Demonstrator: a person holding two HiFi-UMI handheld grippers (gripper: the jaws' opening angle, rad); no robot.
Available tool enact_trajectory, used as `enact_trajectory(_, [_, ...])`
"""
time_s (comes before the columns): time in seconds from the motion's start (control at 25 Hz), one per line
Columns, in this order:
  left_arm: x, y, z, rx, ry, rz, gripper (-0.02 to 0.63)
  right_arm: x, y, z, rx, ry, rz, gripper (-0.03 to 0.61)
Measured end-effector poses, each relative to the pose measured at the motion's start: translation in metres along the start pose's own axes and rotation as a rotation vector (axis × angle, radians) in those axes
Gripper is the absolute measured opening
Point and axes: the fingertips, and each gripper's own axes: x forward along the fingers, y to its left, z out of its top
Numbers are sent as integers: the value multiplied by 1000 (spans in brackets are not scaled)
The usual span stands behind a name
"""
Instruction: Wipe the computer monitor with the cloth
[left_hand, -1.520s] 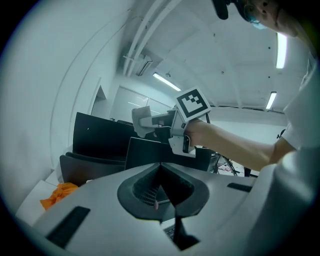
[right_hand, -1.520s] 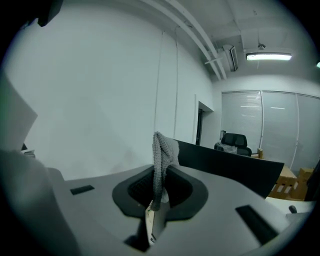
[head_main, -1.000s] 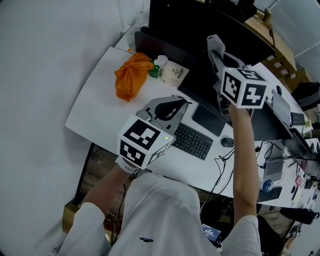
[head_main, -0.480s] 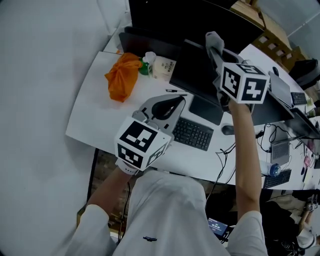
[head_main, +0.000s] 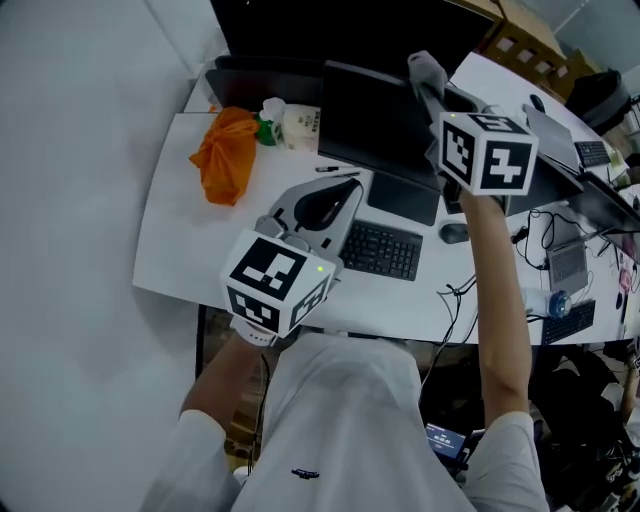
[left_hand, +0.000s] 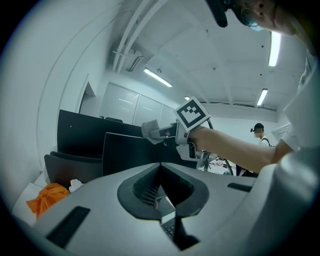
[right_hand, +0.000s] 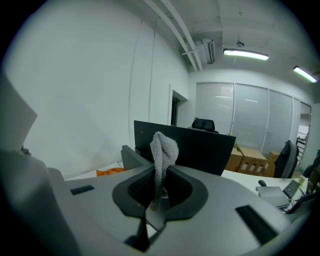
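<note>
Our right gripper (right_hand: 159, 175) has its fingers pinched shut on the grey cloth (right_hand: 163, 145), which stands up out of them in a bunched fold, so its free end can meet the screen. It is raised by the top edge of the monitor (head_main: 372, 118), which stands toward the far edge of the bench (head_main: 180, 240). Whether cloth touches screen we cannot tell. Our left gripper (left_hand: 160, 172) hovers above the keyboard (head_main: 385, 250) by the near edge, fingers together and empty, likely parked clear of the wiping arm.
</note>
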Motion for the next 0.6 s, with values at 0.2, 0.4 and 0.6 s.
enact_trajectory(0.2, [9,-14,1,9,9,-20,18,-13,-18,-9,-17,26,-35,32])
enact_trajectory(0.4, [18,-26,4,25,9,-51,18,-30,-37,-17,-18,36,-80,32])
enact_trajectory(0.6, [23,-35,3,34,11,-71,18,-39,-47,-20,-6,40,-100,32])
